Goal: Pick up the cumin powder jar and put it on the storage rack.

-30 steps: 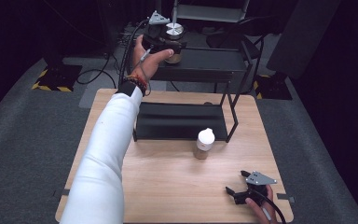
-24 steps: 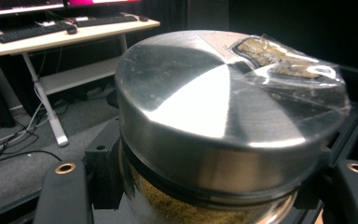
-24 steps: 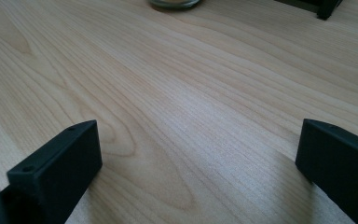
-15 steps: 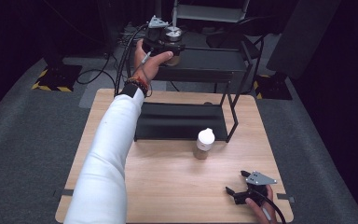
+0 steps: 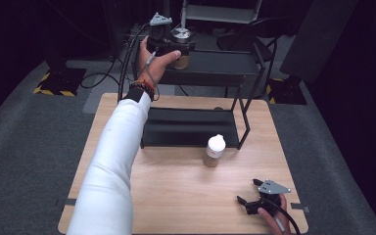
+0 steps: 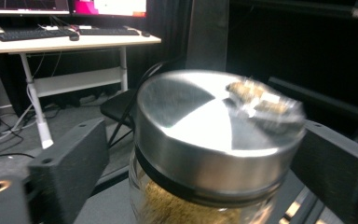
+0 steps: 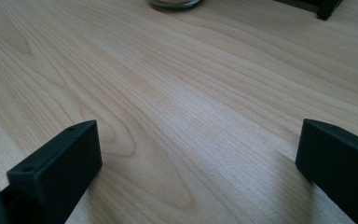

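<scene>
left arm outstretched, claw (image 5: 178, 49) open around the steel-lidded jar (image 6: 214, 144).

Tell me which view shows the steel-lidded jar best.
The left gripper view: the steel-lidded jar sits close up between that gripper's fingers, lid and grainy contents plain. The high view shows it small and far off on the top shelf, partly behind the hand.

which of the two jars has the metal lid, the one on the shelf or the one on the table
The glass jar with the silver metal lid on the black shelf's top, between the left gripper jaws. The jar on the wooden table has a white cap.
</scene>
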Demonstrator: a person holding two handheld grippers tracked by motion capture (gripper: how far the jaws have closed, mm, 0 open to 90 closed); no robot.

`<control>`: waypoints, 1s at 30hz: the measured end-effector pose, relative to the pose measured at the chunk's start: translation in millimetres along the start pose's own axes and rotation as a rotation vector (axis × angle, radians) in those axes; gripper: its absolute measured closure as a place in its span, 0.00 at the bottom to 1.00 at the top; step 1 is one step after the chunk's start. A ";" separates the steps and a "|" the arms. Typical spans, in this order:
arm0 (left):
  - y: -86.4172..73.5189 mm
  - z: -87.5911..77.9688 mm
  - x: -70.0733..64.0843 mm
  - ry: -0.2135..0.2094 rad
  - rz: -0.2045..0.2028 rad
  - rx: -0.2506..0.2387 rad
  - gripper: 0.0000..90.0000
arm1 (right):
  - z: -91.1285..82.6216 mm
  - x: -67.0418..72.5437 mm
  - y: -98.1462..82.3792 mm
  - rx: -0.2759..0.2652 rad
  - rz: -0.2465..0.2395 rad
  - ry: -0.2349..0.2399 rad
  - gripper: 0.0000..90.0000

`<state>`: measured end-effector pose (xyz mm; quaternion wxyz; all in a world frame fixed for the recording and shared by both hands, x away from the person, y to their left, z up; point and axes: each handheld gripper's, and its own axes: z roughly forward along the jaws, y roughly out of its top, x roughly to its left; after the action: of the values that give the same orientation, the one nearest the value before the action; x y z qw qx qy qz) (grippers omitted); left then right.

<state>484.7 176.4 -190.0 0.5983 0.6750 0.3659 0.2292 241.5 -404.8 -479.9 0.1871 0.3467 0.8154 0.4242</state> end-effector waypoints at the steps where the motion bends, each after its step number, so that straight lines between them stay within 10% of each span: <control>1: 1.4 -2.6 0.0 -0.007 0.005 -0.005 0.03 | 0.0 0.0 0.0 0.000 0.000 0.000 0.00; 11: 8.0 -41.7 -18.4 0.071 0.073 -0.065 0.00 | 0.0 0.0 -0.1 0.000 0.000 0.000 0.00; 30: -34.5 -105.4 -51.3 0.123 0.159 -0.115 0.00 | 0.1 -0.1 0.1 0.000 0.001 0.000 0.00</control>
<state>366.2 204.9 -198.2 0.5922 0.6511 0.3337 0.3376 241.6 -404.8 -479.9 0.1869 0.3470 0.8152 0.4243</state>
